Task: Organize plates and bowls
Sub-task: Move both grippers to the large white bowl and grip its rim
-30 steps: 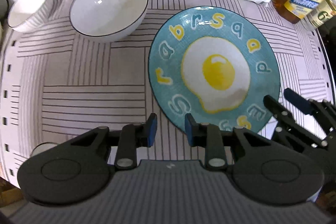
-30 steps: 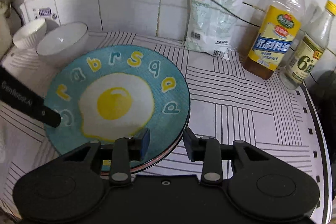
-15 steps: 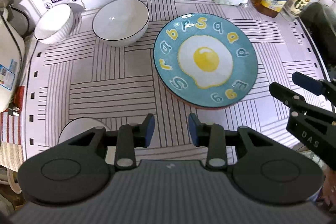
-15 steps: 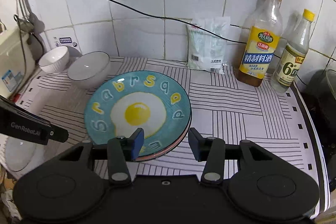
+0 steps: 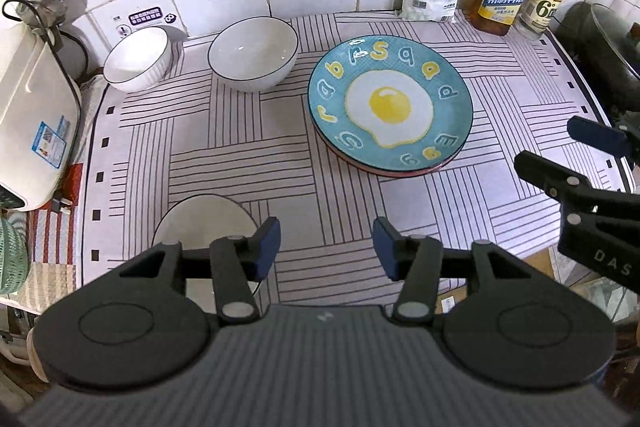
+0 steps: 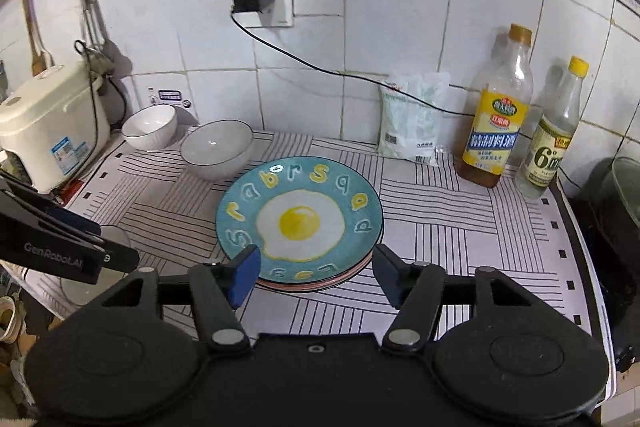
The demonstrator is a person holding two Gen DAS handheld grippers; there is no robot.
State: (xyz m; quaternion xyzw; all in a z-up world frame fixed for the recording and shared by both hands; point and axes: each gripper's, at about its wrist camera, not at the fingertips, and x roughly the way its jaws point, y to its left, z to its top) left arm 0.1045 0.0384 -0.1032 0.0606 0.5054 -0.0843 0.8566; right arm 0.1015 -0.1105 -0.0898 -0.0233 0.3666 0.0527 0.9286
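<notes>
A blue plate with a fried-egg picture [image 5: 390,105] [image 6: 299,221] lies on top of another plate whose pink rim [image 6: 320,283] shows beneath it. Two white bowls stand at the back: a larger one [image 5: 253,53] [image 6: 216,153] and a smaller ribbed one [image 5: 137,58] [image 6: 150,126]. A third white bowl [image 5: 204,223] [image 6: 80,287] sits at the front left, partly hidden by my left gripper. My left gripper [image 5: 326,247] is open and empty above the front edge. My right gripper [image 6: 314,273] is open and empty, just before the plates.
A striped cloth [image 5: 224,155] covers the counter. A rice cooker [image 5: 32,123] [image 6: 52,123] stands at the left. A white bag [image 6: 414,119] and two bottles [image 6: 498,115] [image 6: 554,135] stand by the tiled wall. A dark pot [image 6: 616,207] is at the right.
Both grippers have pulled back and up from the plates and opened wider. The plates stay stacked. The front left bowl has come into view.
</notes>
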